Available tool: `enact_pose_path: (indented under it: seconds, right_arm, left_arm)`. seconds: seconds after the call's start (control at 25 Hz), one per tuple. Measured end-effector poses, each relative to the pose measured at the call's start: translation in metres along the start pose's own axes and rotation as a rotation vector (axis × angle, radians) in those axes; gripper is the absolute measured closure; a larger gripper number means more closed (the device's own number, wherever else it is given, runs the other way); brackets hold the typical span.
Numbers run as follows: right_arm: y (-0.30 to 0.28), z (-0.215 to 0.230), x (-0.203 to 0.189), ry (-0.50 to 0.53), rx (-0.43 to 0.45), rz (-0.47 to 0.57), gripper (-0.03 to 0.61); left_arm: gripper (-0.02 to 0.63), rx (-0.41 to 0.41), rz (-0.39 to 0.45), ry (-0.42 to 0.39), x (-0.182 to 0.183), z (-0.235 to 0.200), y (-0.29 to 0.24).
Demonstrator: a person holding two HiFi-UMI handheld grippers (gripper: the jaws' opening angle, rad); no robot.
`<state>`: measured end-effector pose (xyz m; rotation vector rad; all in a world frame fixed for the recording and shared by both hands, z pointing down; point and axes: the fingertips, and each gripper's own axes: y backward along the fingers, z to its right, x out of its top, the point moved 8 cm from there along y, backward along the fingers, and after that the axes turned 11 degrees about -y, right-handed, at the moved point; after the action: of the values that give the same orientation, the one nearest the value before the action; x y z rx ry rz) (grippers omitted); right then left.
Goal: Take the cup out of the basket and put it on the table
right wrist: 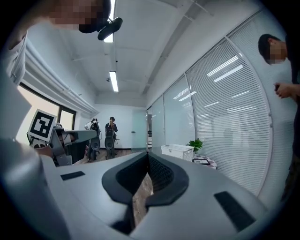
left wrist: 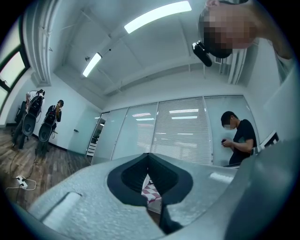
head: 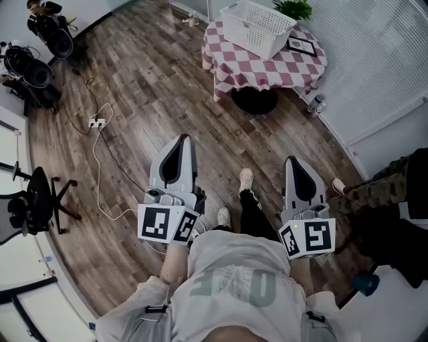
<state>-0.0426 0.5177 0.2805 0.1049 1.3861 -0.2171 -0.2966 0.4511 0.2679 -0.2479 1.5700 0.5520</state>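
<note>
Wood-plank floor (head: pixel 134 87), office room, lit from the ceiling. Item 1: person's grey shirt (head: pixel 234 284), large pale letters, apparently "OF". Items 2–3: two hand-held grippers, each with one cube of black square markers and no readable text. Left gripper (head: pixel 183 139) has its jaws together with nothing between them; right gripper (head: pixel 292 160) likewise has its tips meeting on nothing. Farther off: one round table (head: pixel 301 67) in a red-checked cloth, bearing one white basket (head: pixel 251 37), one potted plant (head: pixel 294 8) and one framed picture (head: pixel 301 46). Cup: cannot be made out; the basket interior is too small to read.
</note>
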Motion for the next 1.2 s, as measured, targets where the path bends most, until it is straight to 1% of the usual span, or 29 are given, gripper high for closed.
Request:
enact_pose_path:
  seconds: [0.12,0.28,0.4,0.48,0.6,0.8,1.0,1.08,1.2]
  right_arm:
    - [-0.018,0.006,0.007,0.009,0.025,-0.003,0.569]
    - [-0.05,0.027,0.014,0.035,0.042,0.033,0.569]
    - [-0.086,0.049,0.011,-0.023,0.068,0.016,0.569]
    - [-0.109,0.06,0.016,-0.035,0.077,0.014,0.569]
    - [-0.144,0.082,0.029,-0.013,0.062,0.047,0.569]
    - [-0.195,0.129,0.038,-0.04,0.023,0.046,0.569]
    - [-0.231,0.172,0.049,-0.052,-0.002,0.03,0.569]
    - [-0.244,0.187,0.051,-0.074,-0.012,0.025,0.569]
    - [-0.261,0.203,0.055,-0.08,0.005,0.033,0.569]
  left_arm:
    - [0.609,0.001,-0.04,0.013,-0.008,-0.003,-0.016]
    - [0.609,0.002,-0.017,0.003,-0.012,-0.004,-0.047]
    - [0.609,0.008,0.001,0.016,-0.009,-0.01,-0.069]
    - [0.609,0.025,0.015,0.008,-0.003,-0.018,-0.084]
    - [0.609,0.059,0.044,-0.036,0.001,-0.032,-0.126]
    - [0.609,0.073,0.056,-0.078,-0.005,-0.043,-0.195]
    - [0.609,0.051,0.032,-0.073,-0.016,-0.039,-0.254]
    - [0.609,0.037,0.037,-0.08,-0.017,-0.035,-0.278]
    - [0.609,0.02,0.052,-0.086,-0.018,-0.028,-0.307]
